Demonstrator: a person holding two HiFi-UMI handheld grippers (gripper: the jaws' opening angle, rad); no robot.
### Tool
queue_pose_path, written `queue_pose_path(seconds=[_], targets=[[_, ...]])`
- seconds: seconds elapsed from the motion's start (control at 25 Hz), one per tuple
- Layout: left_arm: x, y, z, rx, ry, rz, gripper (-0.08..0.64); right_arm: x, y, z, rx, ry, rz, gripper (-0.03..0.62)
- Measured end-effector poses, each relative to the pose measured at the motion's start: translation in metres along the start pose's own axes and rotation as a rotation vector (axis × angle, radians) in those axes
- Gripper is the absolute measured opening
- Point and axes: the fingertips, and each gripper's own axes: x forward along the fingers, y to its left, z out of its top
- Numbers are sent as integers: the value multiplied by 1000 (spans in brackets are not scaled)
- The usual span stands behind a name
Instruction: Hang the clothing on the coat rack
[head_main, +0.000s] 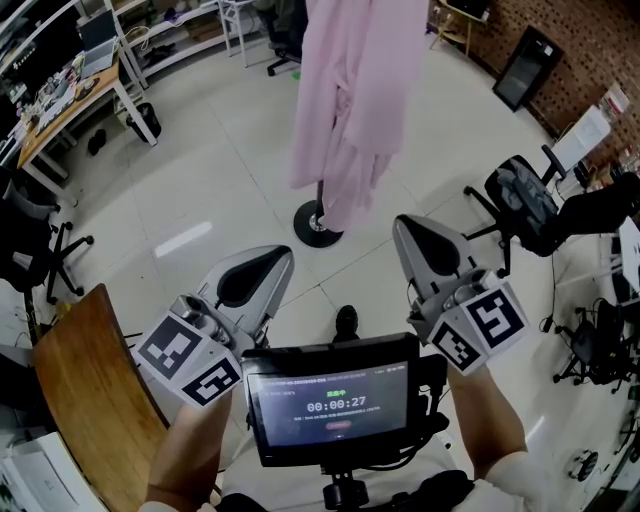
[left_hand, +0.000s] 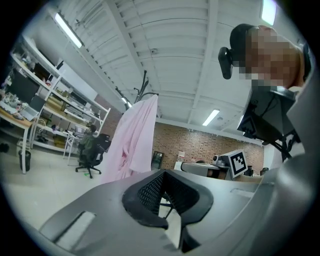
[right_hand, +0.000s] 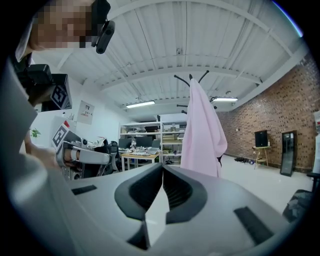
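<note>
A pale pink garment (head_main: 350, 100) hangs from the black coat rack, whose round base (head_main: 317, 225) stands on the floor ahead of me. In the left gripper view the pink garment (left_hand: 134, 142) drapes from the rack's top hooks (left_hand: 145, 86); in the right gripper view the garment (right_hand: 201, 132) hangs under the hooks (right_hand: 190, 79). My left gripper (head_main: 284, 256) and right gripper (head_main: 400, 224) are held low in front of me, well short of the rack, both tilted upward. Both have their jaws pressed together with nothing between them.
A wooden table edge (head_main: 95, 390) is at my lower left. Office chairs (head_main: 530, 205) stand at the right, a desk (head_main: 70, 100) and shelving at the far left. A small screen (head_main: 332, 405) sits between my hands. A brick wall (head_main: 590, 50) runs at the far right.
</note>
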Motion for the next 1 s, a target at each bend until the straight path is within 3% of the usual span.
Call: queue_pose_path(seconds=[0.4, 1.0], targets=[[6, -5, 1, -34, -42, -22, 5, -4, 0, -6, -27, 25, 1, 2], [13, -9, -6, -52, -33, -16, 5, -13, -6, -11, -55, 50, -6, 3]])
